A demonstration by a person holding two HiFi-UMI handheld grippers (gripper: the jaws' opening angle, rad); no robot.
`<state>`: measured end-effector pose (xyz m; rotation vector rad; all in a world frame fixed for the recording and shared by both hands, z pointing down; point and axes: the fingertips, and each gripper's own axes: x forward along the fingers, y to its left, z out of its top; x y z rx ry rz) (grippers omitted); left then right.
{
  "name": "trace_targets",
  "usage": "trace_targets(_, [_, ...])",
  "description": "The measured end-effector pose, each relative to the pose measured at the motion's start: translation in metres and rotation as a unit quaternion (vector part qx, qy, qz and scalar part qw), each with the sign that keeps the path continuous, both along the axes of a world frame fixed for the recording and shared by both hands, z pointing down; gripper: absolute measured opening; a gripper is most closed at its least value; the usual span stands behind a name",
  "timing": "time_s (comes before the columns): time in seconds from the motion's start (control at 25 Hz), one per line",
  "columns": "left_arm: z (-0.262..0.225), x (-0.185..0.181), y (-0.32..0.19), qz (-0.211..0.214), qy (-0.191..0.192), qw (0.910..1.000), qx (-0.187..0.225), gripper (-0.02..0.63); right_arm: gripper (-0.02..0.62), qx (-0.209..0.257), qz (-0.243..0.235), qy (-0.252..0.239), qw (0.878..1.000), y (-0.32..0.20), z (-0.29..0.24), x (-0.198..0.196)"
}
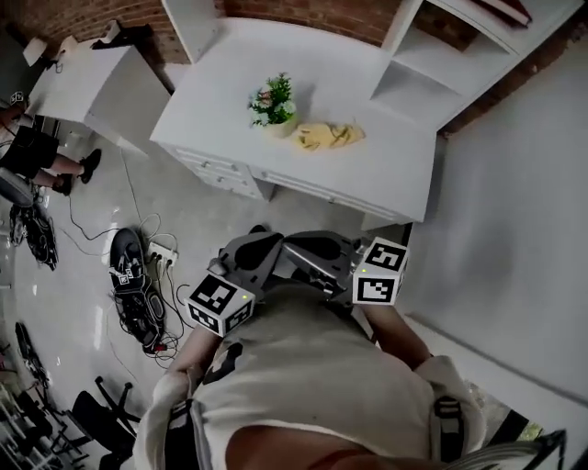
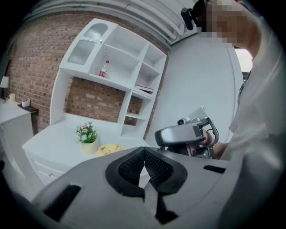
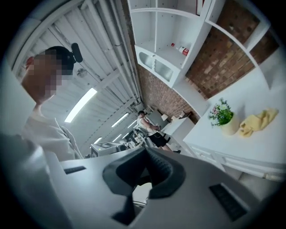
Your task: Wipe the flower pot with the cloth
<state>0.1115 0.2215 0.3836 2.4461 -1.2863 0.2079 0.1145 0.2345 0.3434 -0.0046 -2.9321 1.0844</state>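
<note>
Bearing an illegible red label, a bottle (image 2: 103, 70) stands above the flower pot (image 2: 89, 147)

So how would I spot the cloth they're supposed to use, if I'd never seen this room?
Find the white desk against the brick wall. On its top stands a small flower pot with green leaves, and the cloth lies right beside it. It is the crumpled yellow heap, the only soft, low thing on that top.

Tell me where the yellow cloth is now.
In the head view the yellow cloth lies on the white desk, just to the picture's right of the flower pot.
</note>
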Motion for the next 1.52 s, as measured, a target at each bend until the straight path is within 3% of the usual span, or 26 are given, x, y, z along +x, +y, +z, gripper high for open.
trace_targets(0.28, [0.003, -0.026, -0.059, 0.045, 0.043, 0.9981, -0.007, 0.02, 0.009, -0.016, 0.108, 0.026, 0.994, -0.067, 0.012, -0.002])
trace_targets(0.56, [0.003, -0.125, -0.125, 0.037, 0.063, 0.9973, -0.012, 0.02, 0.009, 0.028, 0.163, 0.097, 0.981, -0.147, 0.029, -0.038])
trace_targets(0.76, [0.011, -0.203, -0.163, 0.018, 0.068, 0.9974, -0.015, 0.02, 0.012, 0.042, 0.252, 0.188, 0.948, -0.208, 0.05, -0.038])
trace_targets(0.8, [0.012, -0.216, -0.17, 0.014, 0.068, 0.9974, -0.016, 0.02, 0.037, 0.042, 0.264, 0.205, 0.942, -0.218, 0.053, -0.038])
trace_targets(0.88, [0.013, -0.235, -0.182, 0.005, 0.071, 0.9973, -0.016, 0.02, 0.203, 0.039, 0.273, 0.241, 0.931, -0.233, 0.062, -0.037])
trace_targets(0.92, [0.014, -0.242, -0.186, 0.001, 0.074, 0.9971, -0.017, 0.02, 0.252, 0.037, 0.274, 0.262, 0.925, -0.24, 0.069, -0.036])
trace_targets(1.04, [0.018, -0.25, -0.196, -0.015, 0.089, 0.9957, -0.022, 0.02, 0.324, 0.033, 0.273, 0.328, 0.904, -0.264, 0.101, -0.024])
trace_targets(1.2, [0.023, -0.247, -0.203, -0.031, 0.095, 0.9945, -0.03, 0.02, 0.326, 0.016, 0.27, 0.385, 0.882, -0.307, 0.155, 0.001])
trace_targets(1.32, [0.025, -0.252, -0.207, -0.05, 0.084, 0.9948, -0.032, 0.02, 0.326, 0.015, 0.266, 0.439, 0.858, -0.34, 0.2, 0.022])
trace_targets(1.44, [0.028, -0.252, -0.214, -0.078, 0.075, 0.9934, -0.039, 0.02, 0.326, 0.01, 0.242, 0.493, 0.836, -0.36, 0.249, 0.041])
trace_targets(1.52, [0.029, -0.244, -0.221, -0.091, 0.065, 0.9929, -0.042, 0.02, 0.326, 0.001, 0.218, 0.515, 0.829, -0.368, 0.276, 0.047])
